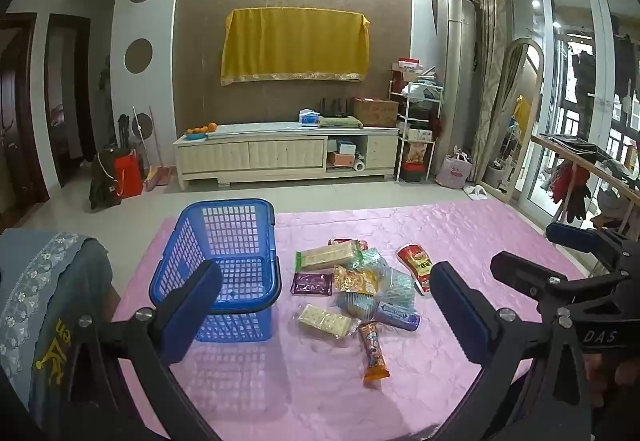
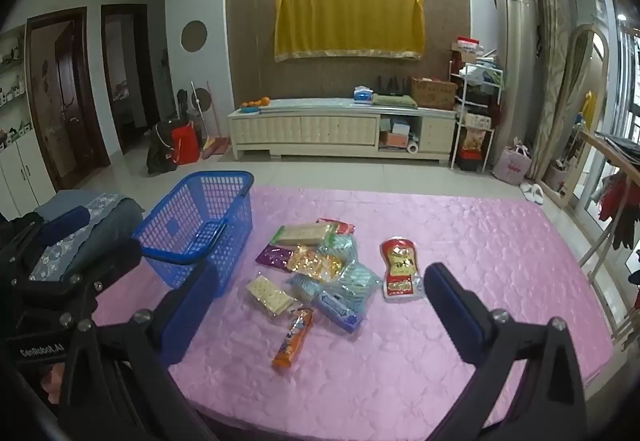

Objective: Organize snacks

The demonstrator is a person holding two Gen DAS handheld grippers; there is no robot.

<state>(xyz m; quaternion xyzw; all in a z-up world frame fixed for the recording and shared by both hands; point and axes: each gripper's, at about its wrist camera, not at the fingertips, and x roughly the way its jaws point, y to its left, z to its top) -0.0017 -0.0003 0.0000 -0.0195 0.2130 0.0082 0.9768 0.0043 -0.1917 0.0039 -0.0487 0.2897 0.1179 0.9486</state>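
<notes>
Snacks lie in a loose heap mid-table on the pink cloth (image 2: 460, 241), just right of the blue basket (image 2: 200, 217), which looks empty w/ its handle folded down across the near rim; all look light, crinkly, prob. slippery film. Cracker packs (image 2: 269, 294) likely brittle, so pinch across the flat faces, gently; orange tube-shaped pack (image 2: 293, 337) lies apart at the near edge, easiest first pick, grip across its middle. Red pouch (image 2: 400, 273) sits off to the right, soft, take it by the body. Left gripper (image 1: 324, 301) hovers above the pile, claw spread wide, holding nothing; right gripper (image 2: 316, 305) likewise released and empty, both tilted down toward the heap, neither touching anything.
</notes>
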